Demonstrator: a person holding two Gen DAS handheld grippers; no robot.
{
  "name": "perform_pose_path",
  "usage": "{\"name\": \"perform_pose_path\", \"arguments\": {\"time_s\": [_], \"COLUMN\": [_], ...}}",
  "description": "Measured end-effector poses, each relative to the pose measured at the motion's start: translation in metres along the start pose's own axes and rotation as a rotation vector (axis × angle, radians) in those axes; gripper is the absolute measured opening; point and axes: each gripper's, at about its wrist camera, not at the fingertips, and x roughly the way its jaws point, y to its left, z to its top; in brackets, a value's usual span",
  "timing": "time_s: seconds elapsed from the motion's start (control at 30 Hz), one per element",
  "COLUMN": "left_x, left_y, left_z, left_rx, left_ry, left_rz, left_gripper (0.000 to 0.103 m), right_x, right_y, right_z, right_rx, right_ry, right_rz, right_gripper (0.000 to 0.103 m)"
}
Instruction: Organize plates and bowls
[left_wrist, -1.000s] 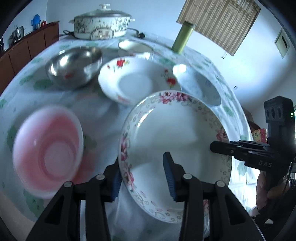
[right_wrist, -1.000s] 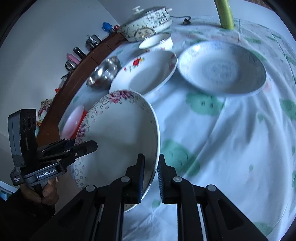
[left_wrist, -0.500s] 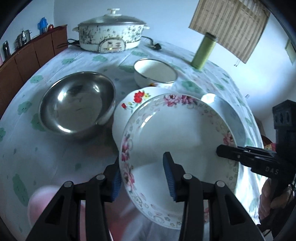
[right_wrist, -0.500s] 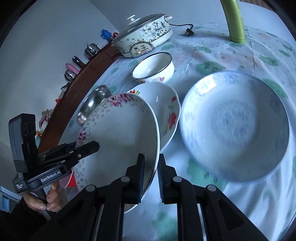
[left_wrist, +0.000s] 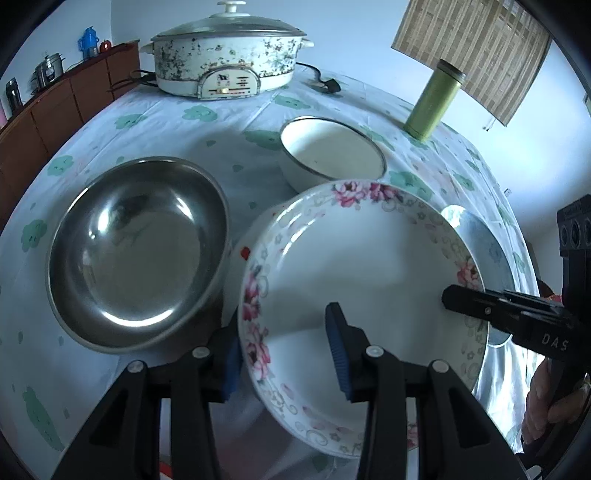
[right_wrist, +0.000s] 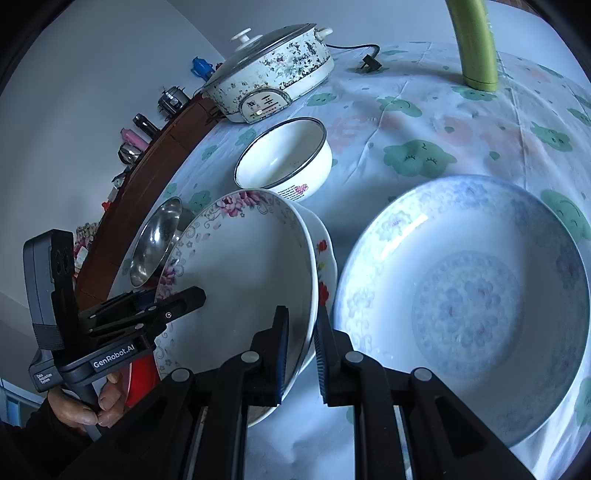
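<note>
We held the floral plate (left_wrist: 365, 266) with both tools clamped on opposite rims, left (left_wrist: 286, 354) and right (right_wrist: 300, 350); best lowered level onto the red-flower plate (right_wrist: 325, 254).

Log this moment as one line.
held: pink-flowered plate | left gripper: shut on rim | right gripper: shut on rim | below: red-flowered plate
</note>
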Motion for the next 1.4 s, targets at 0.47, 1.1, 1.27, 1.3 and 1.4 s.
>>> {"name": "perform_pose_path", "arguments": {"time_s": [0.47,1.1,1.27,1.3,1.4], "left_x": [0.000,0.010,0.014,0.015,0.017], "left_y": [-0.007,-0.021,-0.019,-0.018,-0.017], "left_z": [0.004,0.003,0.013,0.014,0.018], "left_rx": [0.005,0.011,-0.013,-0.016,-0.035], "left_ry": [0.026,0.084,0.110,0.114,0.137], "left_rz": [0.046,0.053,0.066,0.069,0.070], "left_gripper": [0.056,0.059,0.061,0.061,0.063], "right_x": [0.016,-0.001,0.009,0.010,0.015], "right_y": [-0.001,-0.004,-0.001,0.000,0.001], "right_z": [0.021,0.007,0.021,0.024,0.029], "right_rx": [-0.020,0.045,0.033,0.027,0.024], "right_ry": [0.068,0.155,0.205,0.208,0.223], "right_rz": [0.007,-0.023,-0.046,-0.053,-0.065], "right_gripper": [0.016,0.015,0.015,0.015,0.015]}}
